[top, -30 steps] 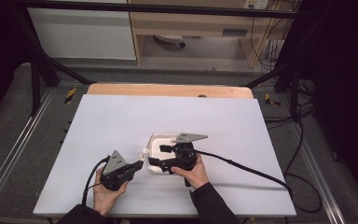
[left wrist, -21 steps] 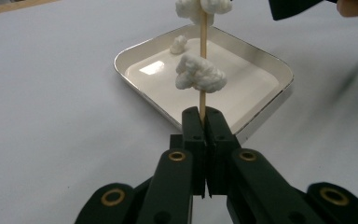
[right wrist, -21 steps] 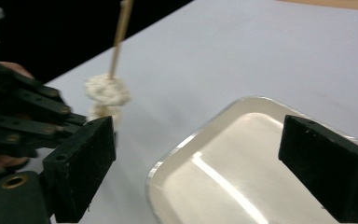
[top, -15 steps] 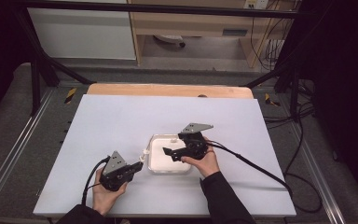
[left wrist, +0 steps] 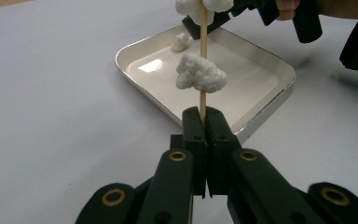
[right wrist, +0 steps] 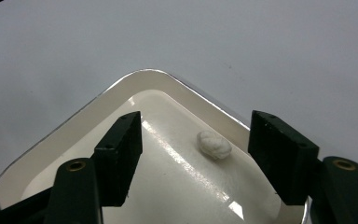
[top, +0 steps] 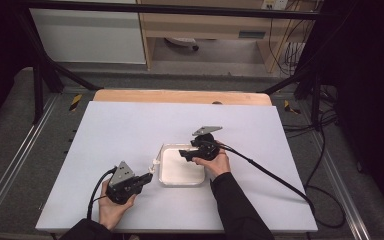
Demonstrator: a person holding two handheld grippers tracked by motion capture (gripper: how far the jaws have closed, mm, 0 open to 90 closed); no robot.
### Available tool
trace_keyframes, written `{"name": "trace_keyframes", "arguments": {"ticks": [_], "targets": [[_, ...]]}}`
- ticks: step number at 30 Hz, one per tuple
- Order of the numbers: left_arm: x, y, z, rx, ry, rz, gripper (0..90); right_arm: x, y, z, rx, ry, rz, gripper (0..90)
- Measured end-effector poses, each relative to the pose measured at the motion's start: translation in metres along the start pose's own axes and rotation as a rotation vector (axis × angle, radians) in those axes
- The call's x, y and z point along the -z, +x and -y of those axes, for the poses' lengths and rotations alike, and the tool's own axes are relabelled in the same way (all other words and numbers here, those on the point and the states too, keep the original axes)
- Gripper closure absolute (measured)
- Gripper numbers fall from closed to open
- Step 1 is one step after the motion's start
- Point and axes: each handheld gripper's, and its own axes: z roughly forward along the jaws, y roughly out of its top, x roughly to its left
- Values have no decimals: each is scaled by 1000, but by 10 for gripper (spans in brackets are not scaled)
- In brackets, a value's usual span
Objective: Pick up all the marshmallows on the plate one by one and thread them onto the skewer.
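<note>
My left gripper (left wrist: pixel 203 114) is shut on a thin wooden skewer (left wrist: pixel 203 98) that stands up from its jaws. One white fluffy lump (left wrist: pixel 200 74) is threaded on the stick and another (left wrist: pixel 204 5) sits near its top. The skewer reaches over the near left corner of a shallow white tray (top: pixel 166 181). My right gripper (right wrist: pixel 198 123) hangs over the tray's far corner with its jaws apart. They have just been closing, and a loose white lump (right wrist: pixel 213 144) lies on the tray floor between them, untouched. From above, the left gripper (top: pixel 149 176) is at the front left and the right gripper (top: pixel 183 152) is above the tray.
The tray (left wrist: pixel 135 77) rests on a white tabletop (top: pixel 130 125) with a wooden strip (top: pixel 180 96) along the far edge. Black cables (top: pixel 270 175) trail from both grippers toward the front and right. Metal frame rails run along both sides of the table.
My right gripper has moved away from the skewer, toward the far side of the tray. The left gripper and its skewer have stayed where they were.
</note>
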Motion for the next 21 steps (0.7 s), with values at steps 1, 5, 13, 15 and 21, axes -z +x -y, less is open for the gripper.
{"name": "trace_keyframes", "arguments": {"ticks": [1,5,13,15,21], "targets": [[0,0,0,0,0,0,886,-2,-1,1,0,2,3,403],[0,0,0,-5,3,3,886,-8,-5,2,0,20,-2,471],[-1,-1,0,-11,5,6,886,-17,-9,7,21,61,8,561],[-1,-1,0,-12,5,6,886,-18,-9,8,24,57,1,568],[-2,-2,-1,-12,4,7,886,-19,-7,9,39,41,27,653]]}}
